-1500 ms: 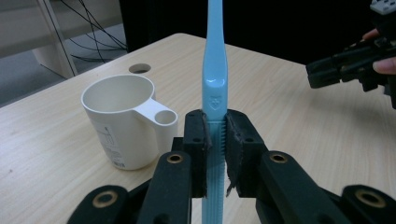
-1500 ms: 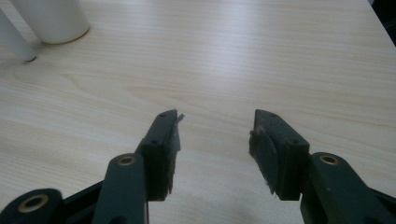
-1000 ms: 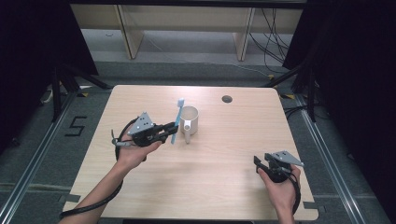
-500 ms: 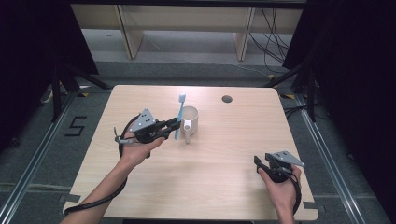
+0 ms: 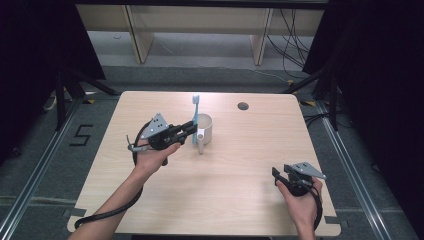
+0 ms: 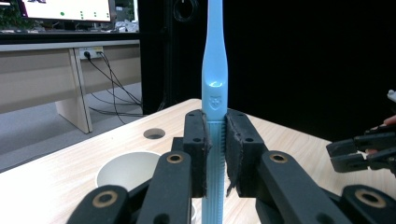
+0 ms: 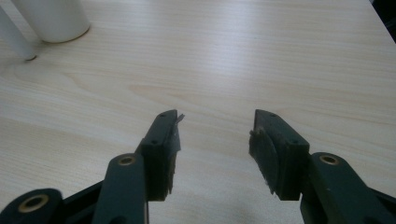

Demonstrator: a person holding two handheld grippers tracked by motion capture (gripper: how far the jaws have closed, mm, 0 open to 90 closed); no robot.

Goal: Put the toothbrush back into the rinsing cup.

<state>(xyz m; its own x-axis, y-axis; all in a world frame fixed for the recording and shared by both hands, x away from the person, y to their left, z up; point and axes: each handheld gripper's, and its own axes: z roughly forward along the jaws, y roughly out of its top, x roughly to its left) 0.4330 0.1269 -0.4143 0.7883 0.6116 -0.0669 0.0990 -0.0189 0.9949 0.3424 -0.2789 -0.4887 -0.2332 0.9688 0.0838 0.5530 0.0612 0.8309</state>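
Right gripper (image 7: 215,140) hangs low over the bare wooden table (image 7: 243,60), jaws spread wide, nothing between them. Far up in the left corner stands the white cup (image 7: 53,18), its handle (image 7: 14,39) just beside it.

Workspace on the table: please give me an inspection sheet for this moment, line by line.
Surface: light wooden table, with a round hole near the far edge.
Job's things: blue toothbrush held upright, beside the white mug; mug stands upright.
Clutter: nothing seen.
Grippers: left gripper shut on the toothbrush handle; right gripper open, holding nothing, low over the table's near right part.
Cables: a black cable trails from the left gripper along the forearm; more cables lie on the floor behind.
Surroundings: wooden bench legs behind the table, dark curtains on both sides.
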